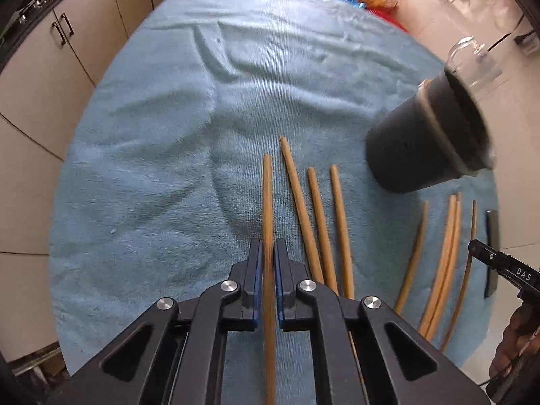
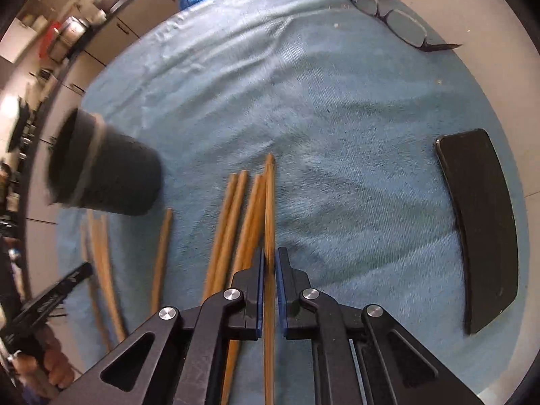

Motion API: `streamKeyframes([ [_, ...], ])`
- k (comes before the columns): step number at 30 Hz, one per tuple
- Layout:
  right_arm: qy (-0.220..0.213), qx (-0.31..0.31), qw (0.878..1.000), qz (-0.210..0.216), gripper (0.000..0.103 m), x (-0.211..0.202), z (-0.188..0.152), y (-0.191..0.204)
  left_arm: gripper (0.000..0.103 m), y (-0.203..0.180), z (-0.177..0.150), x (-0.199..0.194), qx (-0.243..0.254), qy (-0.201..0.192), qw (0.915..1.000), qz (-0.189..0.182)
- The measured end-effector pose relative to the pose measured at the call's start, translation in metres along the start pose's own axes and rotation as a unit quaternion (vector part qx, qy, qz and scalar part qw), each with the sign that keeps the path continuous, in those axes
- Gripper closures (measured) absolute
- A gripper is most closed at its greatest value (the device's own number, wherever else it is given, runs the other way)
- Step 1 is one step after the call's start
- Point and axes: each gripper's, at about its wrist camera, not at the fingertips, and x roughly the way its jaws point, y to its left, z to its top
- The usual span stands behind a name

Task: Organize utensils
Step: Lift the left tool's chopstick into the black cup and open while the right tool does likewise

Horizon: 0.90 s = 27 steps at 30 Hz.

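Nearest the left wrist lens, the left tool (image 1: 268, 260) has its blue-padded jaws closed on one chopstick (image 1: 267, 202), whose tip points to 12 o'clock over the blue towel (image 1: 152, 168). At 1 o'clock three more chopsticks (image 1: 317, 222) lie loose, and at 2 o'clock stands the dark cup (image 1: 428, 138), probably their holder. The right tool (image 2: 269, 266) likewise pinches a single chopstick (image 2: 269, 209), with others (image 2: 233, 222) just beside it at 11 o'clock.

Risk, as I judge it: each stick is held by a thin pinch far from its tip, so it could pivot or slip, and a long swinging end might knock the cup over or miss its mouth.

Only the right wrist view shows the eyeglasses (image 2: 391, 17) at 1 o'clock and a black phone-like slab (image 2: 482, 222) at 3 o'clock; only the left shows the cup's clear-handled neighbour (image 1: 472, 60).
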Motion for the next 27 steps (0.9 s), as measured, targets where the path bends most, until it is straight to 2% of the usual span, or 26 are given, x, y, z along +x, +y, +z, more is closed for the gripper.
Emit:
streamKeyframes([
  [3,-0.029,0.002,0.999,0.023,0.096,-0.022,-0.009,-0.002,0.097,0.003,-0.005,-0.023,-0.001,-0.029,0.9994,-0.016],
  [8,-0.101,-0.025,0.993,0.051,0.096,-0.070,-0.028,0.005,0.097,-0.003,-0.016,-0.067,0.019,-0.090,0.9953,-0.030],
  [16,-0.191,-0.057,0.978,0.062,0.096,-0.124,-0.054,0.022,0.097,-0.011,-0.020,-0.111,0.045,-0.136,0.9884,-0.052],
  [19,-0.214,-0.067,0.972,0.064,0.096,-0.139,-0.065,0.027,0.097,-0.008,-0.022,-0.118,0.051,-0.143,0.9868,-0.056],
  [27,-0.235,-0.075,0.968,0.054,0.096,-0.152,-0.074,0.039,0.097,-0.011,-0.028,-0.137,0.066,-0.161,0.9827,-0.064],
])
